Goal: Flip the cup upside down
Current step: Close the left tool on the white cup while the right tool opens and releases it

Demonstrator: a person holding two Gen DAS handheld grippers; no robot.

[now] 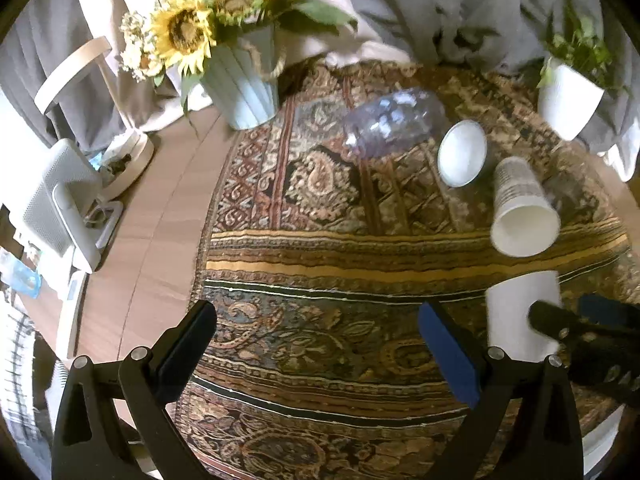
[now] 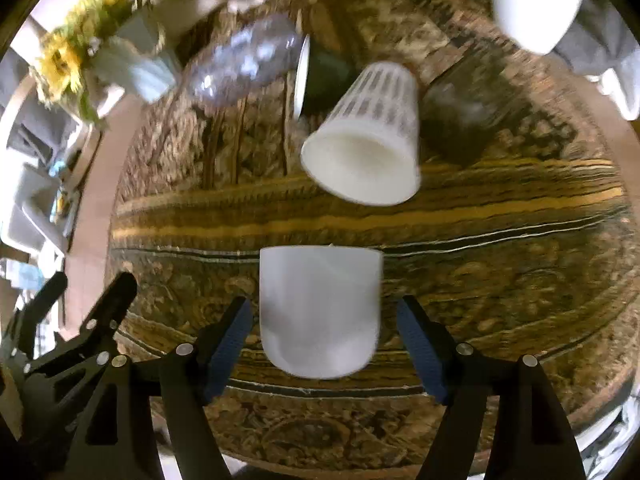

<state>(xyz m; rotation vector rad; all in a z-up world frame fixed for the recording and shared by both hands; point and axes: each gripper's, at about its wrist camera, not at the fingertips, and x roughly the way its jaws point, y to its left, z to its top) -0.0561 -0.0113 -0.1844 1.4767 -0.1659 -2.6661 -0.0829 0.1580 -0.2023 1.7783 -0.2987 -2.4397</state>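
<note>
**Cup between the right claw's open fingers**

Cup of plain white, smooth-walled ceramic or plastic (image 2: 320,312) sits in the lower middle of the right wrist view, on the patterned paisley cloth (image 2: 500,280) that covers the round wooden table (image 1: 152,240). Which end of it faces up cannot be told. The right claw (image 2: 324,344) is spread wide, its blue-padded fingers (image 2: 230,344) flanking the cup with a gap on each side, touching nothing. In the left wrist view the same cup appears at lower right, partly behind the right claw's black fingers.

The left claw (image 1: 320,344) is also spread open over bare cloth at the bottom of its frame, holding nothing.

Above the white cup lies a ribbed white paper cup (image 2: 368,140) on its side, mouth toward the camera. Beyond it are a dark cup with a white interior (image 1: 462,154) and a clear plastic bottle (image 1: 392,124), both on their sides. A pale green fluted pot of sunflowers (image 1: 244,88) stands at upper left, a white planter (image 1: 568,100) at upper right.
</note>
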